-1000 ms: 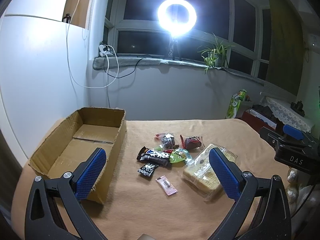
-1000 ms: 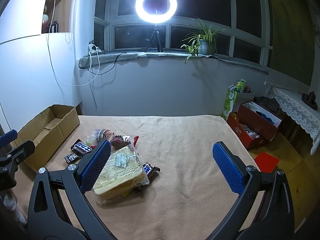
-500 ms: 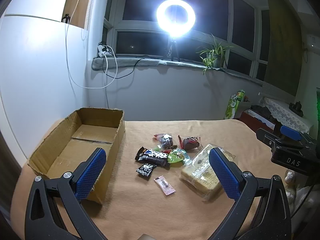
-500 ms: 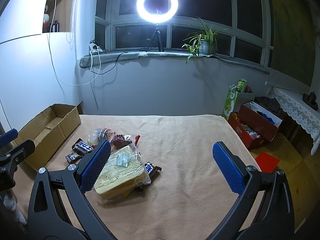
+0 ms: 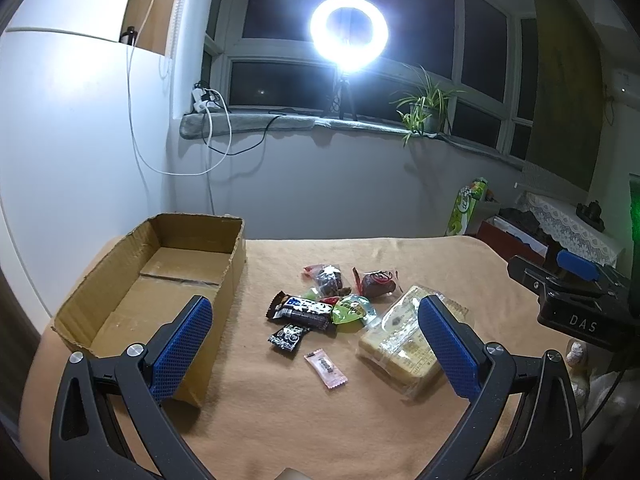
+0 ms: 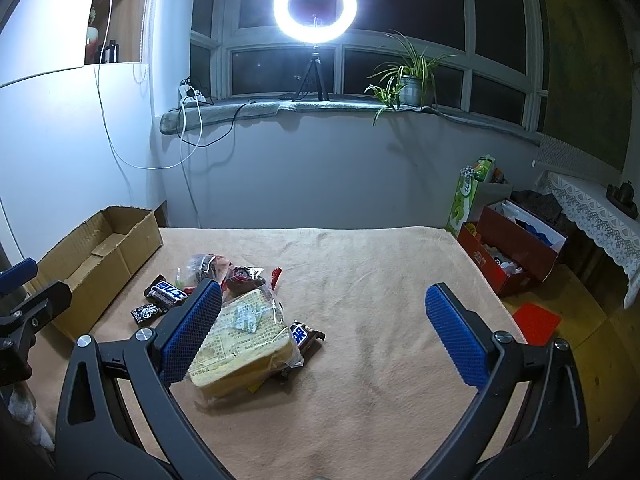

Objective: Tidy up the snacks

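Observation:
A pile of snacks lies on the tan cloth: a bagged yellow cake [image 5: 404, 344] [image 6: 240, 344], a dark chocolate bar [image 5: 304, 310] [image 6: 166, 290], a small black packet [image 5: 289, 336] [image 6: 149, 312], a pink candy [image 5: 325, 368], a green jelly cup [image 5: 352, 312] and two clear red-trimmed bags [image 5: 376, 282] [image 6: 244, 276]. A second chocolate bar [image 6: 306, 336] sticks out beside the cake. An empty cardboard box [image 5: 152, 284] [image 6: 100, 256] stands to the left. My left gripper [image 5: 312, 344] hovers open over the candy. My right gripper [image 6: 324, 332] is open, its left pad beside the cake.
The cloth's right half [image 6: 400, 280] holds nothing. Beyond its right edge are a red box [image 6: 512, 256] of items and a green carton [image 6: 466, 200] on the floor. A ring light [image 6: 315, 10] and a potted plant [image 6: 408, 76] stand on the windowsill. A white wall lies left.
The left gripper has drifted slightly, so the snacks sit a little further left in its view. The right gripper's view is nearly unchanged. Both stay open.

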`<state>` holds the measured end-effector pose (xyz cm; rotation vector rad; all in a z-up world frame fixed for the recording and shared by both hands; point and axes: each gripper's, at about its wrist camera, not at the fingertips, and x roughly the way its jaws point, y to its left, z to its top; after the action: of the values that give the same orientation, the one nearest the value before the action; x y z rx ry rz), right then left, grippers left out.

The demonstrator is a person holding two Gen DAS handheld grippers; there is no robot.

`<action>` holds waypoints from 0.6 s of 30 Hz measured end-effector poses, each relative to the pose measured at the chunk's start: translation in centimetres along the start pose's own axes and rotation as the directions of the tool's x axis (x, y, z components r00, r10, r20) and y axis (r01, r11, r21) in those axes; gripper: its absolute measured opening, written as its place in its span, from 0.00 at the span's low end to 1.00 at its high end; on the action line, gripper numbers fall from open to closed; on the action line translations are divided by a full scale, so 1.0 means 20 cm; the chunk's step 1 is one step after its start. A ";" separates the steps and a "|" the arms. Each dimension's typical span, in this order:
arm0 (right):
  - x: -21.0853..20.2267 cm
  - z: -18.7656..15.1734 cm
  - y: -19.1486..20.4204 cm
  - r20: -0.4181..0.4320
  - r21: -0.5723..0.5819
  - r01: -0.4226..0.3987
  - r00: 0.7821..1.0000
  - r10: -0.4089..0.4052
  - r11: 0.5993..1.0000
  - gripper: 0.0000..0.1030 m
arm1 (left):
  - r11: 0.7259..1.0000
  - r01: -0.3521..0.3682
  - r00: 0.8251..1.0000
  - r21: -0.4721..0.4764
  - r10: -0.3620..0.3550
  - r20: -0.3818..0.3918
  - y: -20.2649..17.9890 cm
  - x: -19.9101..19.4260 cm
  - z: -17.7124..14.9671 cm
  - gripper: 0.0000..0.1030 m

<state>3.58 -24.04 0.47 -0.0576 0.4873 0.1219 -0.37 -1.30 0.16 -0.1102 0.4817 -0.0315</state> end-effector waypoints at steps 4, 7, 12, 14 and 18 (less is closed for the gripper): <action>0.00 0.00 0.00 -0.001 -0.001 -0.002 1.000 0.002 1.000 1.00 | 1.000 0.001 1.000 0.000 -0.001 -0.002 0.00 0.00 0.00 0.99; 0.00 0.00 0.00 -0.001 0.000 -0.001 1.000 0.001 1.000 1.00 | 1.000 0.003 1.000 -0.002 -0.003 -0.006 0.00 0.00 0.00 0.99; 0.03 -0.01 0.01 -0.014 0.006 -0.013 1.000 0.013 1.000 1.00 | 1.000 0.009 1.000 -0.013 -0.009 -0.019 0.01 0.02 0.00 0.99; 0.05 -0.01 0.01 -0.021 0.006 -0.017 1.000 0.017 1.000 1.00 | 1.000 0.010 1.000 -0.014 -0.010 -0.025 0.01 0.03 0.00 0.99; 0.07 -0.02 0.01 -0.030 0.004 -0.022 0.999 0.022 1.000 1.00 | 1.000 0.015 0.999 -0.016 -0.016 -0.036 0.01 0.06 -0.01 0.99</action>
<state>4.55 -23.81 -0.47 -0.0502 0.5179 0.1415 0.55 -1.21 -0.61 -0.1289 0.5176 -0.0451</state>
